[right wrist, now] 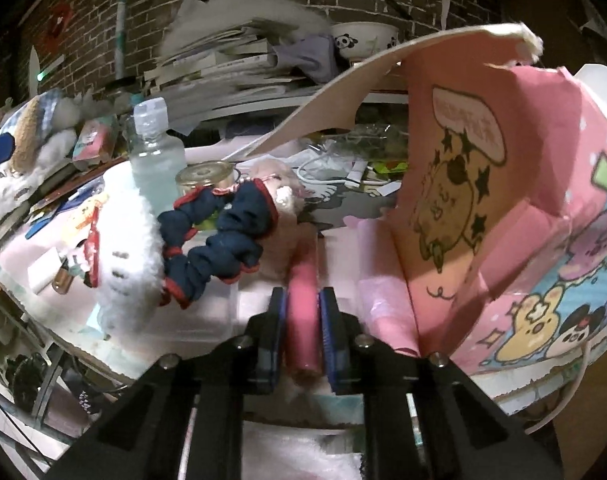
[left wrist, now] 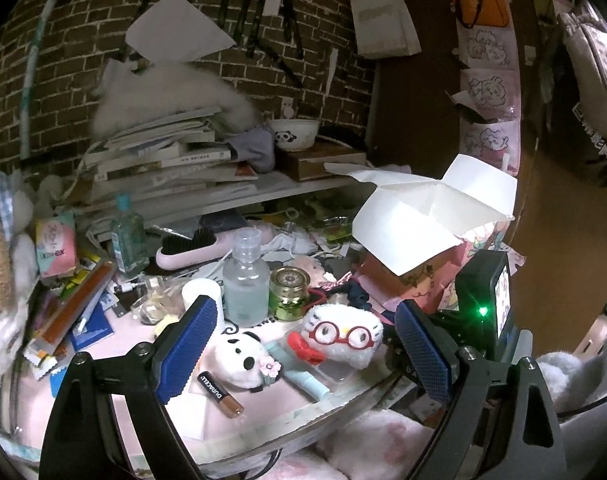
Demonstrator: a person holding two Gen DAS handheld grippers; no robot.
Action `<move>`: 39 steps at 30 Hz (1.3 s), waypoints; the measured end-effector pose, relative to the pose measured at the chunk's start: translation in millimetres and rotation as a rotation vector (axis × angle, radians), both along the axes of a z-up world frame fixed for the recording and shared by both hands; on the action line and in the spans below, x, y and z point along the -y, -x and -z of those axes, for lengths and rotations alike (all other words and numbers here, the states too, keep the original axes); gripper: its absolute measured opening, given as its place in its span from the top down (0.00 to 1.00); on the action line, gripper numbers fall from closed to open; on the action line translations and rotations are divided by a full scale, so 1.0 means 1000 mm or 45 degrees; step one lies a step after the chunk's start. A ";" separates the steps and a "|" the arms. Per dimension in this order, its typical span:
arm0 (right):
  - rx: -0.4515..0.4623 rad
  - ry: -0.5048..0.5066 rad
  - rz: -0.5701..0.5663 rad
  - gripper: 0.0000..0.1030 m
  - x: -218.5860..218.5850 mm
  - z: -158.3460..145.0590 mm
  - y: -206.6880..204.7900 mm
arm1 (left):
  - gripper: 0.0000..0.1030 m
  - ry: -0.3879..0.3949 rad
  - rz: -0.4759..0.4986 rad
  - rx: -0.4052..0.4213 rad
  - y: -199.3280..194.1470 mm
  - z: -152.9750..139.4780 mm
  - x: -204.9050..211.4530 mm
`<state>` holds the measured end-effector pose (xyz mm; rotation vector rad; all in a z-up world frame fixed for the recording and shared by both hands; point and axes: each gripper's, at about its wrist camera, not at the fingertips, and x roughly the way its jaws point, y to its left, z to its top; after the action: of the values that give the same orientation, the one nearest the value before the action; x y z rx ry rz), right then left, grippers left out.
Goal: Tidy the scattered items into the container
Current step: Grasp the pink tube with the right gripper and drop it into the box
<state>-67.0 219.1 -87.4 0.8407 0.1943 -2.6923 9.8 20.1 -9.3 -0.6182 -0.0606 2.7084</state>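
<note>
My left gripper [left wrist: 303, 344] is open and empty above the table's front edge. Between its fingers lie a white plush with red glasses [left wrist: 343, 334], a white plush with black ears [left wrist: 245, 358], a light blue tube [left wrist: 305, 382] and a Duracell battery [left wrist: 221, 394]. My right gripper [right wrist: 302, 320] is shut on a pink tube [right wrist: 302, 304], low over the table beside the pink cartoon box [right wrist: 483, 208]. The box [left wrist: 415, 276] stands open with white flaps at the right. A navy scrunchie [right wrist: 219, 240] lies on a white plush [right wrist: 123, 264].
A clear bottle [left wrist: 245, 280], a gold jar [left wrist: 289, 288], a white cup [left wrist: 201, 294] and a pink hairbrush [left wrist: 207, 246] stand behind the plush toys. Stacked books [left wrist: 163, 164] and a panda bowl [left wrist: 293, 134] fill the back shelf. Clutter lines the left edge.
</note>
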 end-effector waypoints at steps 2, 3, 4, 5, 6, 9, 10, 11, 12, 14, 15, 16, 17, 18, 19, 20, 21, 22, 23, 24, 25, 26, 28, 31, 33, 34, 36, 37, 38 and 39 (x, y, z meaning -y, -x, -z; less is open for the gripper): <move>-0.011 -0.004 0.009 0.87 0.000 0.001 -0.003 | 0.13 0.000 -0.007 0.001 0.000 0.001 0.001; -0.018 -0.007 0.014 0.87 0.000 0.001 -0.005 | 0.13 -0.002 -0.004 0.002 0.000 0.000 0.002; -0.024 -0.009 0.016 0.87 0.000 0.001 -0.007 | 0.13 -0.004 0.001 0.002 0.000 0.000 0.003; -0.027 -0.009 0.016 0.87 0.000 0.000 -0.009 | 0.13 -0.009 -0.001 0.004 0.000 -0.001 0.002; -0.033 -0.006 0.017 0.87 -0.001 -0.001 -0.010 | 0.13 -0.014 -0.003 0.005 -0.001 -0.001 0.002; -0.060 -0.009 0.019 0.87 -0.001 -0.004 -0.014 | 0.13 -0.017 -0.013 0.010 -0.002 -0.001 0.003; -0.070 -0.005 0.018 0.87 -0.001 -0.006 -0.016 | 0.13 -0.017 -0.022 0.011 -0.003 -0.002 0.003; -0.075 0.000 0.015 0.87 -0.001 -0.007 -0.017 | 0.13 -0.020 -0.029 0.012 -0.004 -0.002 0.005; -0.081 0.006 0.014 0.87 -0.002 -0.009 -0.019 | 0.13 -0.025 -0.032 0.013 -0.005 -0.002 0.006; -0.103 0.011 0.008 0.87 -0.001 -0.013 -0.023 | 0.13 -0.042 -0.038 0.010 -0.007 -0.004 0.009; -0.116 0.011 0.005 0.87 0.000 -0.016 -0.026 | 0.13 -0.048 -0.039 0.010 -0.008 -0.004 0.010; -0.137 0.006 0.004 0.87 0.001 -0.018 -0.029 | 0.13 -0.052 -0.041 0.010 -0.009 -0.005 0.011; -0.170 -0.012 0.004 0.87 0.004 -0.021 -0.033 | 0.13 -0.053 -0.045 0.010 -0.010 -0.005 0.012; -0.200 -0.027 0.000 0.87 0.006 -0.024 -0.037 | 0.13 -0.053 -0.054 0.009 -0.011 -0.006 0.013; -0.212 -0.023 -0.013 0.87 0.007 -0.028 -0.040 | 0.13 -0.052 -0.063 0.006 -0.012 -0.007 0.014; -0.207 -0.006 -0.029 0.87 0.008 -0.031 -0.042 | 0.13 -0.054 -0.073 0.003 -0.014 -0.007 0.015; -0.198 0.010 -0.041 0.87 0.008 -0.034 -0.043 | 0.13 -0.057 -0.082 -0.001 -0.015 -0.008 0.017; -0.198 0.020 -0.053 0.87 0.009 -0.038 -0.045 | 0.13 -0.058 -0.093 -0.006 -0.017 -0.009 0.019; -0.203 0.028 -0.065 0.87 0.010 -0.041 -0.048 | 0.13 -0.061 -0.105 -0.014 -0.020 -0.011 0.022; -0.210 0.031 -0.080 0.87 0.012 -0.044 -0.050 | 0.13 -0.065 -0.117 -0.021 -0.023 -0.012 0.024; -0.215 0.035 -0.099 0.87 0.015 -0.047 -0.052 | 0.13 -0.071 -0.129 -0.030 -0.026 -0.013 0.028; -0.214 0.044 -0.122 0.87 0.019 -0.049 -0.054 | 0.13 -0.078 -0.138 -0.037 -0.029 -0.014 0.031; -0.202 0.063 -0.164 0.87 0.028 -0.053 -0.056 | 0.13 -0.091 -0.162 -0.049 -0.035 -0.016 0.038; -0.215 0.072 -0.218 0.87 0.042 -0.056 -0.059 | 0.13 -0.104 -0.202 -0.052 -0.042 -0.017 0.047; -0.228 0.078 -0.250 0.87 0.050 -0.060 -0.061 | 0.10 -0.106 -0.223 -0.052 -0.045 -0.017 0.052; -0.240 0.083 -0.265 0.87 0.053 -0.064 -0.062 | 0.10 -0.109 -0.229 -0.052 -0.045 -0.017 0.054; -0.271 0.090 -0.283 0.87 0.056 -0.072 -0.063 | 0.10 -0.120 -0.233 -0.056 -0.046 -0.017 0.057; -0.292 0.089 -0.284 0.87 0.057 -0.078 -0.063 | 0.10 -0.124 -0.231 -0.059 -0.047 -0.018 0.057; -0.312 0.089 -0.278 0.87 0.055 -0.084 -0.062 | 0.10 -0.127 -0.227 -0.062 -0.046 -0.018 0.057; -0.327 0.088 -0.268 0.87 0.051 -0.091 -0.060 | 0.10 -0.128 -0.215 -0.064 -0.046 -0.018 0.056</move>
<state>-6.9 168.4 3.2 0.4257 0.2319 -2.5828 55.4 -36.3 8.7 -0.5376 -0.2452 2.8604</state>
